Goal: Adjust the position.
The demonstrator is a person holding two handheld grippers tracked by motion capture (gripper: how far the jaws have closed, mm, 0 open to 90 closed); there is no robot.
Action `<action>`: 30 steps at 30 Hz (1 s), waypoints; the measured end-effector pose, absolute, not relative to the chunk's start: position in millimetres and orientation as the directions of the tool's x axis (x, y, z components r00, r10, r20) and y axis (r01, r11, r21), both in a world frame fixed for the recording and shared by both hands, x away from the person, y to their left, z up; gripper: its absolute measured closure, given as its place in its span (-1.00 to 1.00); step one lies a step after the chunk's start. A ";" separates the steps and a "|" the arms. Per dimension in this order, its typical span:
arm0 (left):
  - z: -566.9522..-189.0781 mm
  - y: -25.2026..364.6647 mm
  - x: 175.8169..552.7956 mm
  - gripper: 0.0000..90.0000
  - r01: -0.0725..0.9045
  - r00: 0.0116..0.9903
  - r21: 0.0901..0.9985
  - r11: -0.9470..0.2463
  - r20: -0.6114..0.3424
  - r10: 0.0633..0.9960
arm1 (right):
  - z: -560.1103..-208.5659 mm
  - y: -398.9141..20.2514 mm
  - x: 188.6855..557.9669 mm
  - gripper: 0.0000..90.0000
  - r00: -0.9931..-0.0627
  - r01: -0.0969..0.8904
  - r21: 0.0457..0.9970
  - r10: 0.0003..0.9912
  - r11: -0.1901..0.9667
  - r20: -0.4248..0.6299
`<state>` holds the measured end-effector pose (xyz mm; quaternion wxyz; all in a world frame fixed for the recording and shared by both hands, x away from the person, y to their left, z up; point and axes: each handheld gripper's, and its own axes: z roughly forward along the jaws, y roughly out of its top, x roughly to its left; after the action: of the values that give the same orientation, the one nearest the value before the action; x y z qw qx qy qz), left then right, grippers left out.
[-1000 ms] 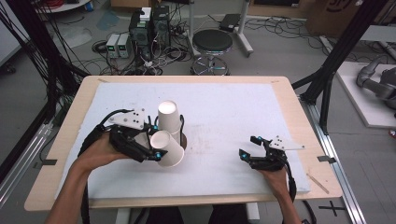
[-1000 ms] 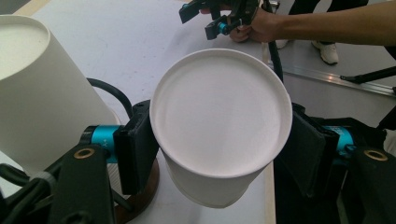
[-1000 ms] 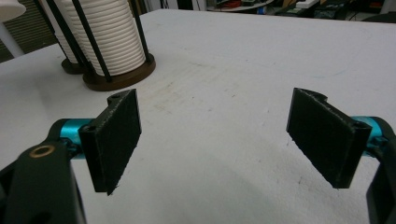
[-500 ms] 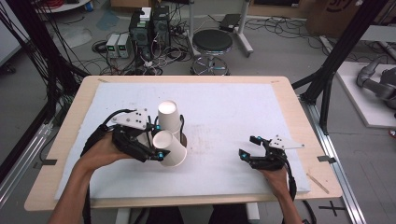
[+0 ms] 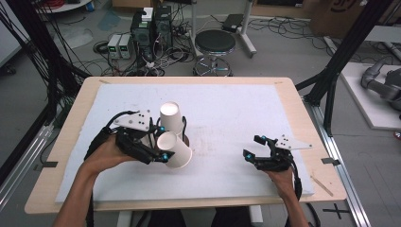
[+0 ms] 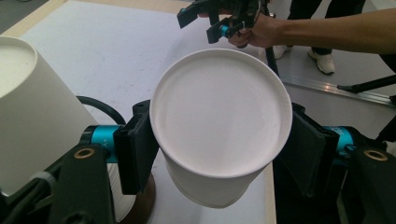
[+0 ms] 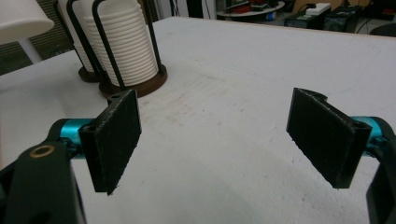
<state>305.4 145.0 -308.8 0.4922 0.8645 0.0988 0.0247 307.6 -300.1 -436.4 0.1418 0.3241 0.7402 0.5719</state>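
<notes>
- White paper cup [image 5: 176, 150] is clamped at its sides by the left gripper [image 5: 158, 142], tipped so its base faces up and outward, seemingly just drawn off the stack; it is held at five o'clock of the cup stack [image 5: 171, 118] in its wire holder [image 7: 133, 86].
- The left hand [image 5: 101, 153] is kept low over the white mat [image 5: 236, 113]; the right gripper [image 5: 257, 147] is rested at three o'clock, jaws wide and empty, presumably held ready.

High view above the table [image 5: 283, 90] looking down, two tool views close and low, all sharing the cup stack [image 7: 125, 46].
</notes>
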 end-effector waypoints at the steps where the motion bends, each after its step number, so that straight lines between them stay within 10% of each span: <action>1: -309.6 144.6 305.6 -0.26 0.147 0.979 0.856 -0.496 -0.055 0.194 | -434.5 -299.5 307.2 -0.59 -0.753 0.315 0.940 0.638 0.131 0.163; 30: -326.7 138.6 303.2 -0.25 0.172 0.972 0.907 -0.385 -0.093 0.215 | -382.1 -266.0 311.6 -0.59 -0.866 0.223 0.953 0.491 0.206 0.097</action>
<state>303.2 138.6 -326.7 0.5424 0.8318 0.1164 0.0199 311.6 -266.0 -382.1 0.1143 0.2325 0.7681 0.5856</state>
